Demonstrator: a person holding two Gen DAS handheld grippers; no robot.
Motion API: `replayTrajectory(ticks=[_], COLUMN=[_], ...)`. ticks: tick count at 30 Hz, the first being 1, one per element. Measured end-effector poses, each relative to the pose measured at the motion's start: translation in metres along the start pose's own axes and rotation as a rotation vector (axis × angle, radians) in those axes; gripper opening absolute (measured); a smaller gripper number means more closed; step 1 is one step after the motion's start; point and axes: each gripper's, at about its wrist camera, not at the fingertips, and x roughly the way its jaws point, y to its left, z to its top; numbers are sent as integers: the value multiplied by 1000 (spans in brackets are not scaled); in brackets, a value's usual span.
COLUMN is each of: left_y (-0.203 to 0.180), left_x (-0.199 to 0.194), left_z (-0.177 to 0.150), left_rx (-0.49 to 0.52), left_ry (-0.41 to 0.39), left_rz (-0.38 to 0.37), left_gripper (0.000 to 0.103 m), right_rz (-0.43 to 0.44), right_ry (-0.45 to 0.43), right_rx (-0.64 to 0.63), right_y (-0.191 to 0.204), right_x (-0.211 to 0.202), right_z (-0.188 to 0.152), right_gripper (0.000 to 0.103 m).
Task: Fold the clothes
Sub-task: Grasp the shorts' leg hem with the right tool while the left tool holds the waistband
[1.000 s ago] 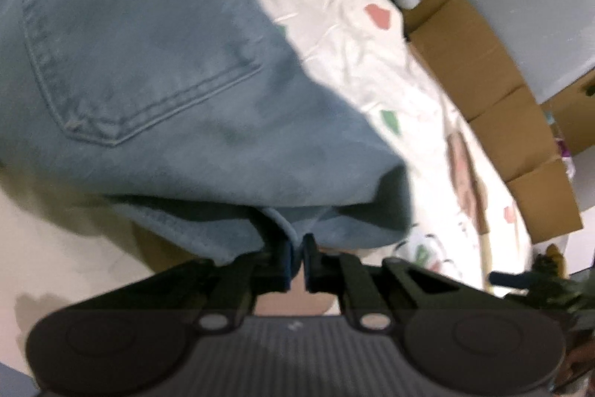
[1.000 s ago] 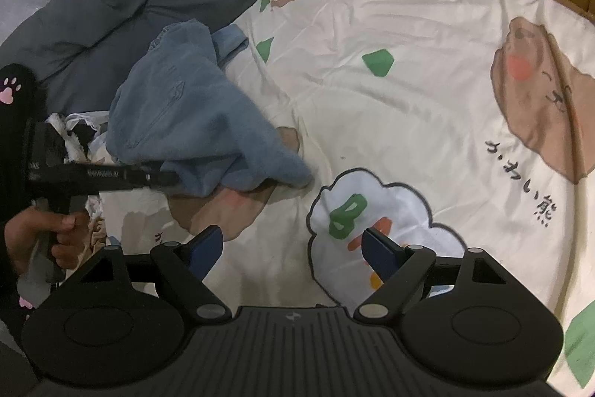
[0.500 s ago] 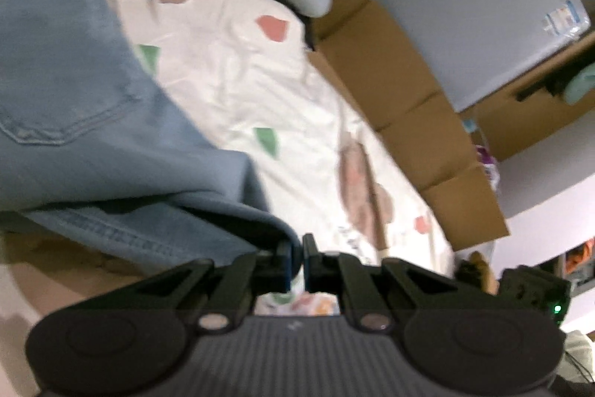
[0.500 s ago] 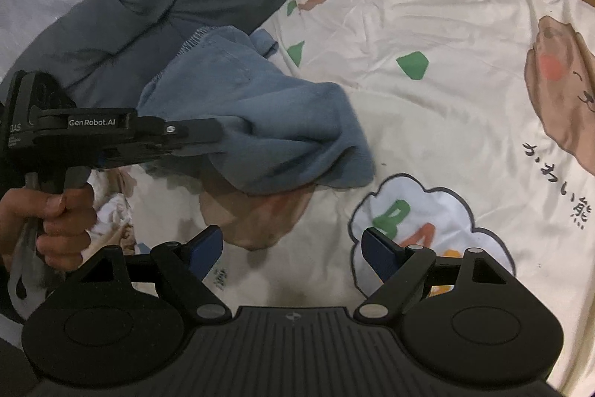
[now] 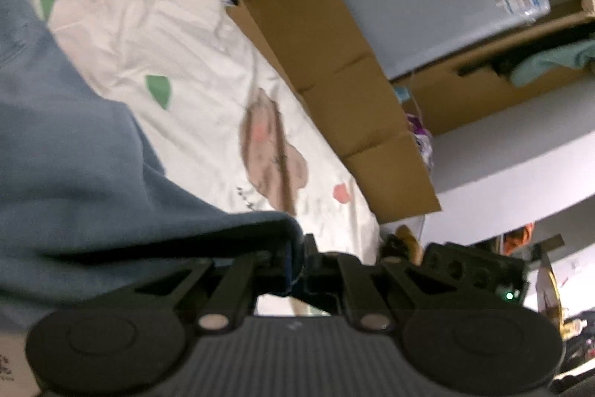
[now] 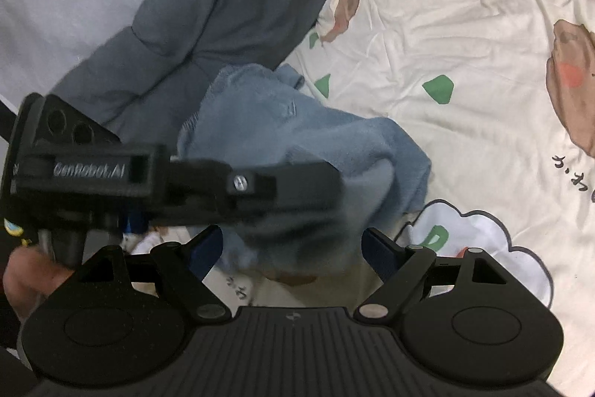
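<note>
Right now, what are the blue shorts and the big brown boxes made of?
The blue shorts look like denim: faded, matte blue cloth with stitched seams, soft enough to bunch up. The brown boxes look like plain cardboard: dull tan, flat panels with fold creases. The sheet beneath seems thin printed cotton, though that's a guess.

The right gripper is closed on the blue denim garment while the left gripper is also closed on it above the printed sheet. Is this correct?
Not quite. The right gripper is open and holds nothing, as the right wrist view shows: its fingers stand wide apart. The left gripper is indeed closed on the blue denim garment above the printed sheet.
</note>
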Motion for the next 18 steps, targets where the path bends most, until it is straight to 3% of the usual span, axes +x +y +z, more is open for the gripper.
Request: replayTrajectory(ticks=[6,7,8,10,11,13,15,18], left_y=[0,1,2,3,4,7,12,24], left_x=[5,4,3,1,0,-4,-14,-31], left_z=[0,1,1,1,1,1,1,1], left_rx=[-6,-9,-8,-6,-6,-11,-24,-42], left_ry=[20,21,25,34,38,36,21,7], left_rz=[-4,-2,3,12,16,22,42,88], left_gripper=[6,6,6,9,12,23,52,59], right_rz=[25,29,14,-26,-29,-35,-46,-63], right_ry=[-18,-19,-12,11,16,25,32,42], right_rx=[30,37,40,50,67,90,79,69], right_y=[-6,-7,-8,-14,-18,-25,-27,-28], right_x=[5,7,9,13,13,13,12,10], right_z=[-5,-6,-7,-9,-10,-12,-15,-18], right_gripper=[82,75,51,29,17,12,10,9])
